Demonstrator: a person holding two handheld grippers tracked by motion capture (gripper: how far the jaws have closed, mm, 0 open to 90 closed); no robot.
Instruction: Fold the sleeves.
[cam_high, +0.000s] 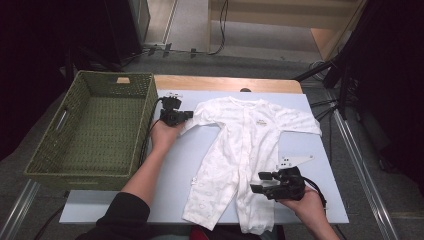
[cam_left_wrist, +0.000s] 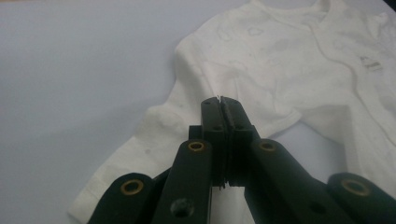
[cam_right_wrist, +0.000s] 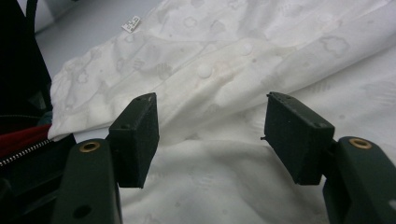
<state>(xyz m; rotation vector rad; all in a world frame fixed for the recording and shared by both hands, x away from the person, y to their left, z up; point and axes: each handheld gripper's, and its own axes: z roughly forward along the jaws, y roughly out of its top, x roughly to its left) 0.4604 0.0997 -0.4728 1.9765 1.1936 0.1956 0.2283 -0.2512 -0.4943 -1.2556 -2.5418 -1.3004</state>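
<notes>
High view: white baby romper (cam_high: 240, 160) lies flat on the pale table (cam_high: 175, 170), green basket (cam_high: 90, 130) just beside it. Left gripper (cam_high: 187, 116) at the left sleeve. Left gripper view: jaws clenched, seemingly pinching a bit of sleeve (cam_left_wrist: 154, 135); lift slowly, watch for slip. Right gripper view: jaws spread above a leg (cam_right_wrist: 224, 186), grasping nothing; pinch hem squarely.
</notes>
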